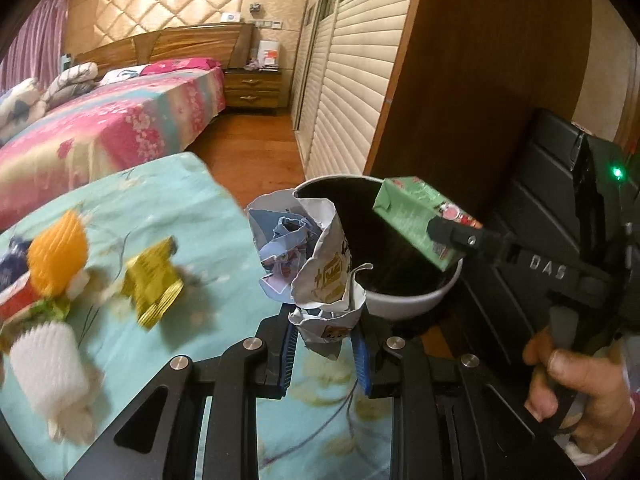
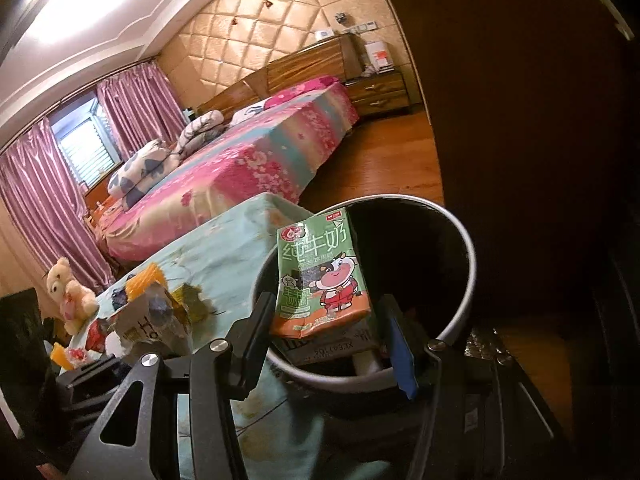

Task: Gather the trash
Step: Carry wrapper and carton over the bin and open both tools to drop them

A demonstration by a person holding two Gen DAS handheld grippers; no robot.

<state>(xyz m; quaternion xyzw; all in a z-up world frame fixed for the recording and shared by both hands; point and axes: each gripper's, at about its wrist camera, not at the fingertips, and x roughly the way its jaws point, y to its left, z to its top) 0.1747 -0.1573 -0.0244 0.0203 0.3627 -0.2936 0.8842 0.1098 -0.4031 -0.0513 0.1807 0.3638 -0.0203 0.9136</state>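
- Tabletop [image 1: 160, 208]: under a teal floral cloth, with loose trash left on it: a gold wrapper [image 1: 154, 284], an orange net [image 1: 58, 258] and a white foam net [image 1: 50, 360]. Those come later, so let neither load brush them on the way across.
- Bin [image 1: 412, 300]: a white pail with a dark inside, standing just off the tabletop edge. In the right wrist view something already lies at the bottom. Aim for the open middle, not the rim.
- Milk carton [image 2: 320, 280]: green, gripped across its sides by the right claw [image 2: 320, 336] and hanging over the bin mouth. I judge it ready to drop; tip the nose down first so that the carton slides in without catching the near rim.
- Paper bag [image 1: 324, 264]: crumpled, white and blue, pinched at its lower end by the tightly clenched left claw [image 1: 326, 340]. It sits at the bin's near left edge, not fully over the opening. Bring it further over before letting go, as the light, springy paper could topple back onto the cloth.
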